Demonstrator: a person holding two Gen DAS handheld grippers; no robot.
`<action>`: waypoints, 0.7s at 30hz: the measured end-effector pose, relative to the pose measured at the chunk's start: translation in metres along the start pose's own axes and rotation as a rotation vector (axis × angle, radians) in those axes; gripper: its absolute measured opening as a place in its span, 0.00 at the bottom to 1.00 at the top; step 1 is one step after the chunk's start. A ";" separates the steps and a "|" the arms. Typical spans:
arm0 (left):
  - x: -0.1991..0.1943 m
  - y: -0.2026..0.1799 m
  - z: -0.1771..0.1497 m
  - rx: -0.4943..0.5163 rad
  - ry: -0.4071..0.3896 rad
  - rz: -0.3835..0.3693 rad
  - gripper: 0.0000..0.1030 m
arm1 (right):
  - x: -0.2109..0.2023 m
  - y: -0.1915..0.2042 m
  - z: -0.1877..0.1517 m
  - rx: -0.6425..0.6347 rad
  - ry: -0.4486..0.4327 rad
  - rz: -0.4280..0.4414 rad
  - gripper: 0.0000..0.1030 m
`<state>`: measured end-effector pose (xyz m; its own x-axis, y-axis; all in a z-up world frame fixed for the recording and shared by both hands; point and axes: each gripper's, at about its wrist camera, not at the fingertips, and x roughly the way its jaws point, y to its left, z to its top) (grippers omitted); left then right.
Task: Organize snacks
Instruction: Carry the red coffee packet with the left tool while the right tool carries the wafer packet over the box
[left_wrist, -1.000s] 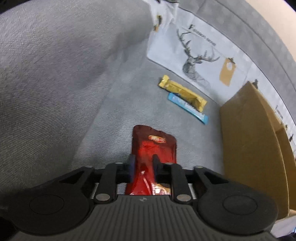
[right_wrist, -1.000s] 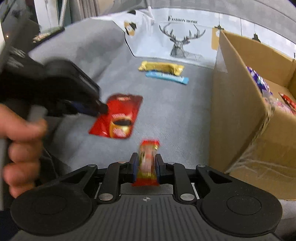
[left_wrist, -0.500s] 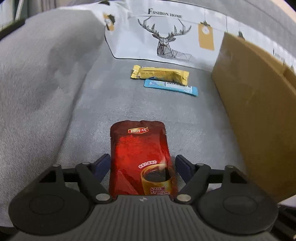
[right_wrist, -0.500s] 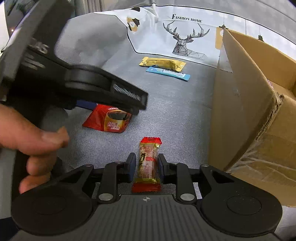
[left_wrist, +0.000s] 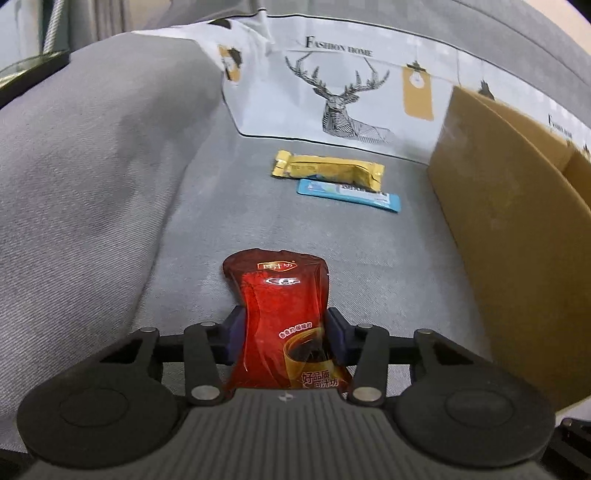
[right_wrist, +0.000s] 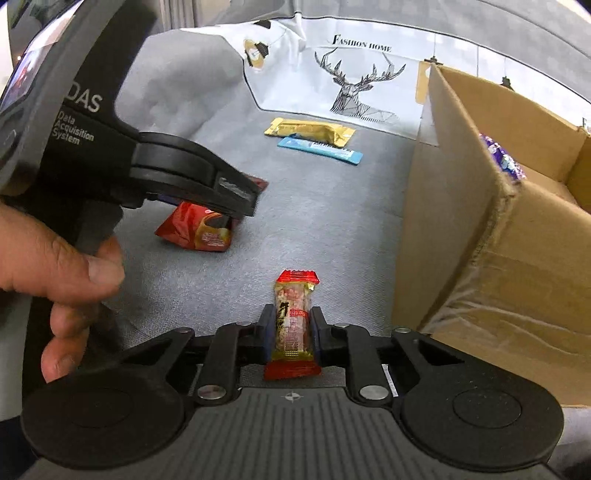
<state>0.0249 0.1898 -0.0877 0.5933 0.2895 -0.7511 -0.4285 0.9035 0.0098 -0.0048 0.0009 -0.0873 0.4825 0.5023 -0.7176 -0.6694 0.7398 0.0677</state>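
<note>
My left gripper (left_wrist: 282, 332) is shut on a red coffee-drink packet (left_wrist: 280, 306), squeezing its sides so it buckles, just above the grey sofa seat. The packet also shows under the left gripper in the right wrist view (right_wrist: 195, 230). My right gripper (right_wrist: 292, 330) is shut on a small red-ended snack bar (right_wrist: 293, 321) and holds it upright. A yellow packet (left_wrist: 328, 171) and a blue stick packet (left_wrist: 349, 192) lie side by side farther back on the seat. The open cardboard box (right_wrist: 480, 206) stands at the right.
A white deer-print cushion cover (left_wrist: 343, 85) lies against the sofa back. The grey armrest (left_wrist: 85, 166) rises on the left. The box holds purple-wrapped snacks (right_wrist: 502, 158). A hand (right_wrist: 55, 258) holds the left gripper's handle.
My left gripper opened wide around the red packet half a second ago and has now closed on its sides. The right gripper keeps its hold on the snack bar.
</note>
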 end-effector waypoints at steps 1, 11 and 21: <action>-0.001 0.001 0.001 -0.005 0.000 -0.004 0.49 | -0.001 0.000 0.000 0.003 -0.003 0.001 0.20; -0.008 0.010 0.003 -0.042 -0.001 -0.046 0.49 | -0.012 0.007 -0.005 0.012 -0.025 0.002 0.20; -0.032 0.018 0.003 -0.058 -0.077 -0.093 0.49 | -0.047 0.006 0.007 0.031 -0.137 0.017 0.20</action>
<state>-0.0001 0.1975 -0.0617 0.6815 0.2308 -0.6944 -0.4068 0.9083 -0.0974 -0.0271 -0.0149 -0.0485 0.5453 0.5700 -0.6146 -0.6614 0.7430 0.1024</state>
